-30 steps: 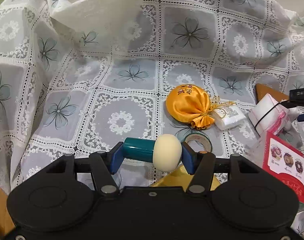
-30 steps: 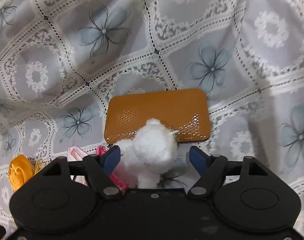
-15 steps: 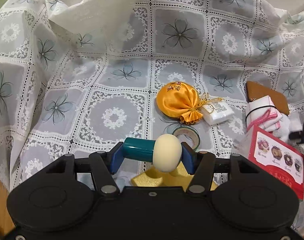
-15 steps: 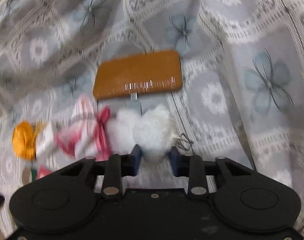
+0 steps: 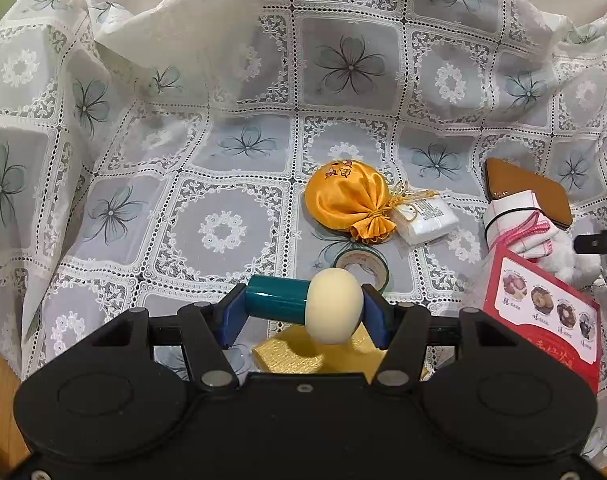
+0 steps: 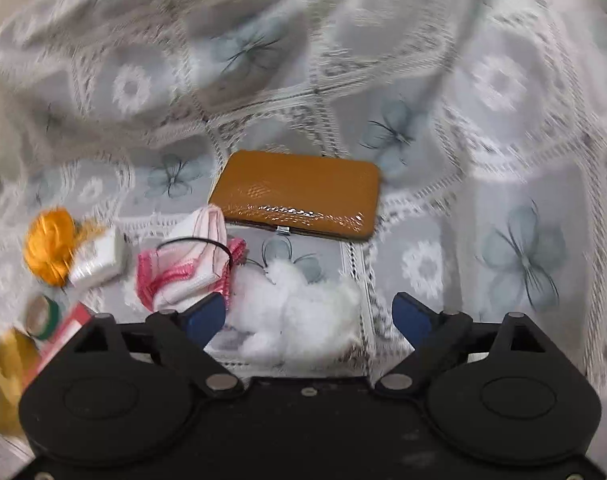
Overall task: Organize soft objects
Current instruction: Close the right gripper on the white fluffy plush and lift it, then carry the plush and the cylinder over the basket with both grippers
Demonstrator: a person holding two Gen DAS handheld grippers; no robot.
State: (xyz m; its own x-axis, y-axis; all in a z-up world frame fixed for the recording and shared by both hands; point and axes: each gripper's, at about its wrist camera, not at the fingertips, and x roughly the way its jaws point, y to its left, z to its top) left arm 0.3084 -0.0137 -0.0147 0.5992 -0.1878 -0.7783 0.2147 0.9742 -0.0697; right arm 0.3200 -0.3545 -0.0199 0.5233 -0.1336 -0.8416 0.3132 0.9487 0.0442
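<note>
Letting go: right gripper (image 6: 307, 316) was pinched on the white plush (image 6: 299, 312) 0.5 s ago, now wide w/ plush on cloth (image 6: 503, 80) btwn fingers, beside towel (image 6: 183, 268). Left gripper (image 5: 303, 312) still clamps puff stick (image 5: 303, 304). Plush looks placed.

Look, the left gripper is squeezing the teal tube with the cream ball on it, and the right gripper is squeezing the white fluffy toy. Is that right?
Not quite. The left gripper is squeezing the teal tube with the cream ball. But the right gripper is open: the right wrist view shows its jaws spread wide, with the fluffy toy lying loose on the cloth between them.
</note>
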